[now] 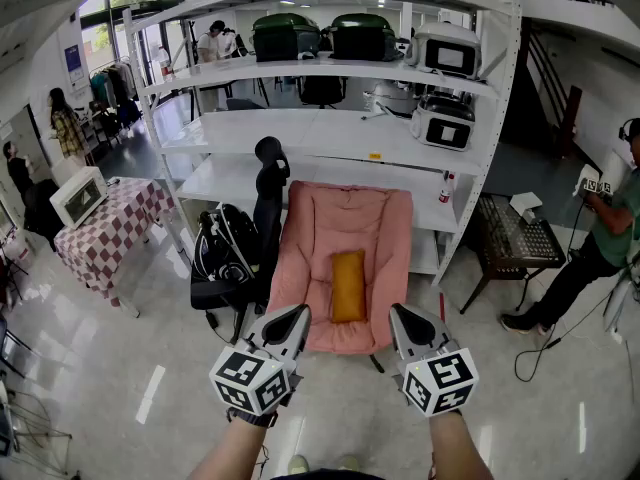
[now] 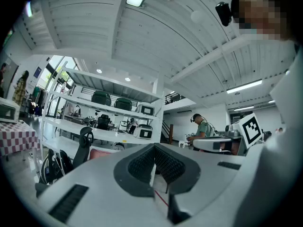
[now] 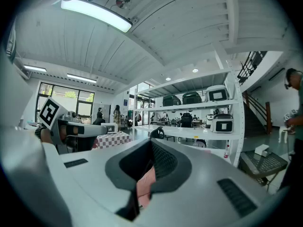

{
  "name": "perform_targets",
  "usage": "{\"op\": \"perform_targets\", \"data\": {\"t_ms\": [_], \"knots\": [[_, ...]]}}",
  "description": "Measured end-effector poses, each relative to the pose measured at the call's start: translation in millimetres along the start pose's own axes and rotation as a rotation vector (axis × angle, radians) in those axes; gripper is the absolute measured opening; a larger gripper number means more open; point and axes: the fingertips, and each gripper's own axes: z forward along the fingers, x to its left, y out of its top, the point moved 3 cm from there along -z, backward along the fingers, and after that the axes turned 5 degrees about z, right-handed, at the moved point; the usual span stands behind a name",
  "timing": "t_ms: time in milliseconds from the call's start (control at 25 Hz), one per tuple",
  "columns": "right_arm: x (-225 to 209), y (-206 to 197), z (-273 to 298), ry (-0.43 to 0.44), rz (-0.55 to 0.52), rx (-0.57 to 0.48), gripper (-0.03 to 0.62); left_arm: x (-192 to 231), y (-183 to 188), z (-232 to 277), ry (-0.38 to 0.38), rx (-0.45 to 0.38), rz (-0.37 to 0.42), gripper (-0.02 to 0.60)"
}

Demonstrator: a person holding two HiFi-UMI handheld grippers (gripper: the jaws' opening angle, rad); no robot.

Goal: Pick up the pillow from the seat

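**Item:** pillow [image 1: 348, 285], mustard-yellow, oblong.
**Location:** centre of the head view, lying lengthwise on the seat of the pink padded chair [image 1: 385, 218]; nothing touches it.
**Left gripper** [image 1: 291, 318]: lower centre-left, held level, jaws closed with nothing between them.
**Right gripper** [image 1: 402, 318]: lower centre-right, held level, jaws closed and empty.
**Position:** both grippers hang short of the chair's front edge, apart from the pillow.
**Progress:** judged at the outset; nothing done.
**Remaining:** approach, open the jaws, grip the pillow, lift it off the seat.
**Backdrop:** white shelving [image 1: 330, 128] behind the chair.
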Motion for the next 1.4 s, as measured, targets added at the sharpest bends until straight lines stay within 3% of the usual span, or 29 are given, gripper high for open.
{"op": "perform_targets", "data": {"t_ms": [520,1040,1400], "knots": [[-13,-11,-13,0.063,0.170,-0.001,0.005,-8,-4,0,0.019,-0.008,-0.025,0.006],[-50,-20,-30,0.104,0.207,-0.028,0.005,-33,-7,14,0.081,-0.020,-0.039,0.006],[-57,-37,-6,0.114,0.224,0.002,0.005,-19,-19,35,0.083,0.000,-0.033,0.006]]}}
